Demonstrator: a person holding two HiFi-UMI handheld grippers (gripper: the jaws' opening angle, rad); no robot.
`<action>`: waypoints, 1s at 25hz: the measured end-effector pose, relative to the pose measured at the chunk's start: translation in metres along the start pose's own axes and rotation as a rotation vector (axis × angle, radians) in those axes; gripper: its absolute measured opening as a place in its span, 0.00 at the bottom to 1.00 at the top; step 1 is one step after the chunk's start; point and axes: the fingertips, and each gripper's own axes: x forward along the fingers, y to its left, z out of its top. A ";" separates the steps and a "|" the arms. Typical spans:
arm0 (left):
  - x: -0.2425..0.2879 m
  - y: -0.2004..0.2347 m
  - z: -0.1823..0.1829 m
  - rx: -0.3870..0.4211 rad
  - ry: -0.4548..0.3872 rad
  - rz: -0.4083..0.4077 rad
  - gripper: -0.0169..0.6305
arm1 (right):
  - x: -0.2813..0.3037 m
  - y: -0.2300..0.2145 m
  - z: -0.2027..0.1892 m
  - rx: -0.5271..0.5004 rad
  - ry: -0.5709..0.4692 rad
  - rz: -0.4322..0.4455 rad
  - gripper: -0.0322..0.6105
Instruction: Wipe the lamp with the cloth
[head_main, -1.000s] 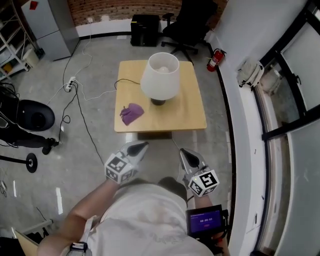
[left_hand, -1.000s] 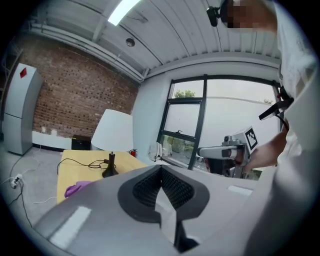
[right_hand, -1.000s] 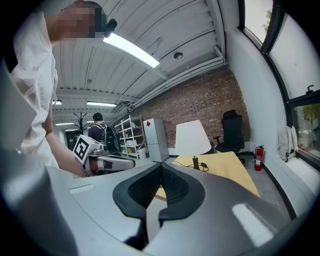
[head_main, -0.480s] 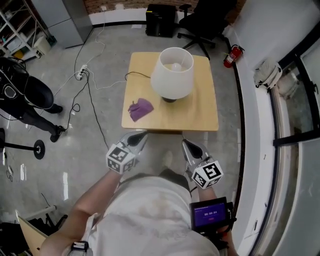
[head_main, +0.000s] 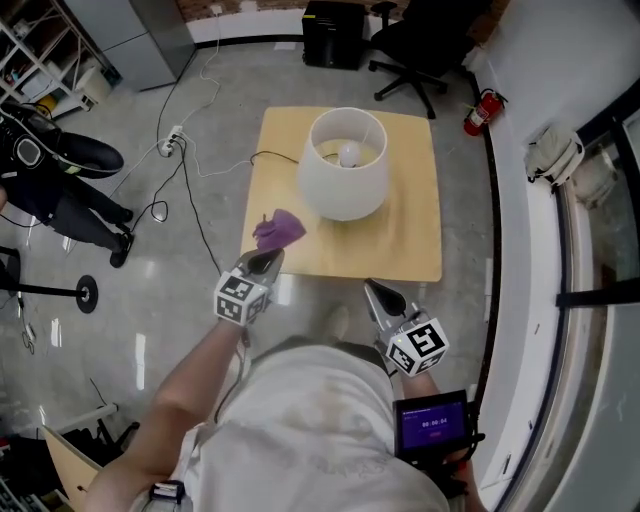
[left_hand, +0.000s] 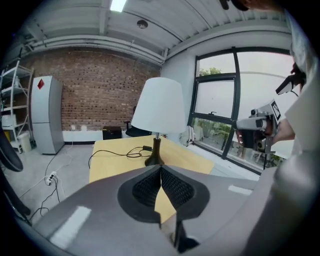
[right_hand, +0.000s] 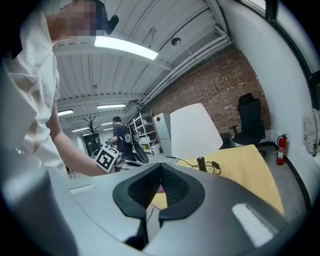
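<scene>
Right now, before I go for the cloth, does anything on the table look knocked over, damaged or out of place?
Nothing stands out. The lamp stands upright with its shade level, the purple cloth lies crumpled near the table's near-left corner, and the lamp's black cord trails off the left edge.

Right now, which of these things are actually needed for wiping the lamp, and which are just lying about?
For the job:
- lamp
- purple cloth
- left gripper
- right gripper

Just lying about:
- fire extinguisher
- office chair
- power strip on the floor
</scene>
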 end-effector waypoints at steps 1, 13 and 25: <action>0.007 0.007 0.000 0.002 0.001 0.013 0.03 | 0.002 -0.005 0.000 0.001 0.006 0.004 0.07; 0.075 0.066 -0.050 0.038 0.271 0.080 0.23 | 0.029 -0.052 0.007 0.013 0.037 0.055 0.07; 0.102 0.093 -0.099 0.053 0.537 0.112 0.27 | 0.026 -0.083 0.000 0.035 0.058 0.038 0.07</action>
